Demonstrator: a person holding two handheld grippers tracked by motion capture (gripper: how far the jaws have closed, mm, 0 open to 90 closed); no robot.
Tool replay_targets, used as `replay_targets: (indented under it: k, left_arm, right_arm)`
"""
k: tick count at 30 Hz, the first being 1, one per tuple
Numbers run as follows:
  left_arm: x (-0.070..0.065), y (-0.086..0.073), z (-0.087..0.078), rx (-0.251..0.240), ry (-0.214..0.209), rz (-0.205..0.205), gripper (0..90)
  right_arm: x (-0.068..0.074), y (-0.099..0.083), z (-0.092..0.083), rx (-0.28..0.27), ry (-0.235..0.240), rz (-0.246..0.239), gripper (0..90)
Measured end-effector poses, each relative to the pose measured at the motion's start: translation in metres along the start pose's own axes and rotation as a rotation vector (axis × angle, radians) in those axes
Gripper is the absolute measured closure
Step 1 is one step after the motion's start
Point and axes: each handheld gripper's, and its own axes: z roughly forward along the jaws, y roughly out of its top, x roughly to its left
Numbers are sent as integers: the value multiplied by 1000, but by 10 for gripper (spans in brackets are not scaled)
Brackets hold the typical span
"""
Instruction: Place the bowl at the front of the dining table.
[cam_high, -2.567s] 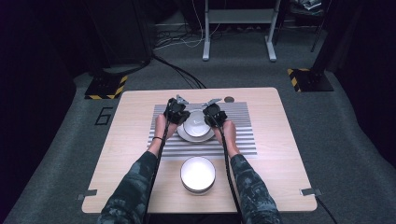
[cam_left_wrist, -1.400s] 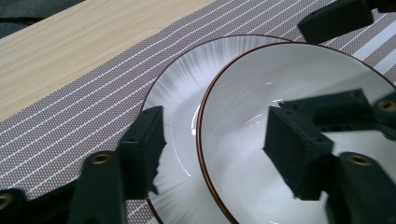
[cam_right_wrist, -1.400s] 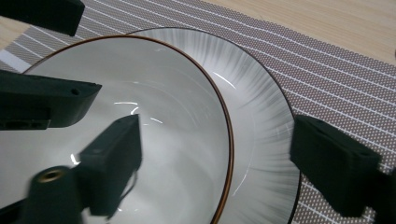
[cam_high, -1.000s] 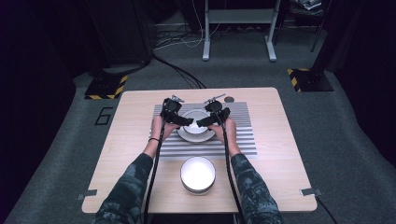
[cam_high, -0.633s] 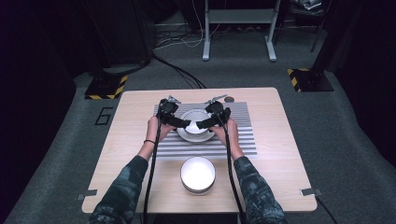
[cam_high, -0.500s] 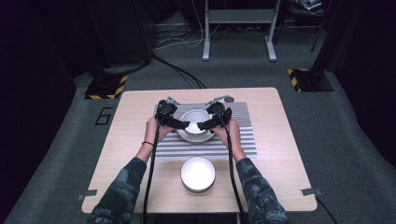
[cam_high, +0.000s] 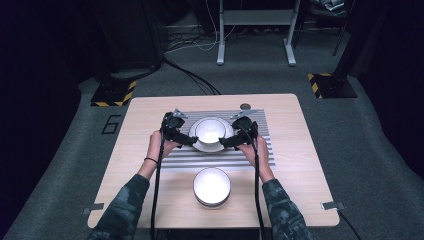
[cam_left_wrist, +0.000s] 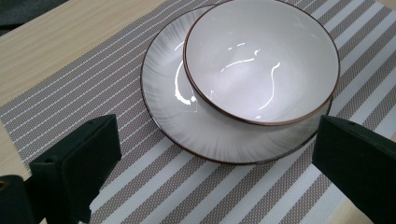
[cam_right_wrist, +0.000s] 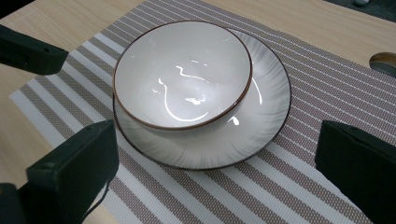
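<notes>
Wooden table (cam_high: 150, 165) carrying striped mat (cam_high: 260, 155) | bowl (cam_high: 210, 129) sitting in plate (cam_high: 196, 142), frame centre | your left gripper (cam_high: 192, 141) jaws just opening wide, holding nothing | your right gripper (cam_high: 223, 143) gaping wide, empty, beside plate | second bowl (cam_high: 212, 186) sitting below

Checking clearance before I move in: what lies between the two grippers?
In the high view, the bowl on its plate lies between the left gripper and right gripper.

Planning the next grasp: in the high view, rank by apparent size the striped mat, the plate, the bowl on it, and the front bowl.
1. striped mat
2. plate
3. and 4. front bowl and bowl on the plate look alike; the front one is nearer the camera, so I won't rank them.
</notes>
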Motion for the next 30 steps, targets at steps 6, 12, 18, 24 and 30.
replay_targets:
  k: [6, 12, 18, 24, 30]
  left_arm:
    - [1, -7, -11, -18, 10, 5, 2]
    - [0, -18, -14, -11, 7, 12, 2]
    - [-3, -25, -18, -22, 2, 14, 2]
    - [-8, -38, -24, -23, -9, 20, 2]
    - [-9, -50, -32, -29, -2, 21, 2]
  right_arm:
    - [-2, -13, -18, -20, 4, -8, 0]
    - [0, -23, -32, -44, 1, -19, 0]
    - [4, -33, -40, -45, -9, -46, 0]
    - [7, -44, -50, -39, -14, -55, 0]
    - [8, -54, -58, -43, -26, -61, 0]
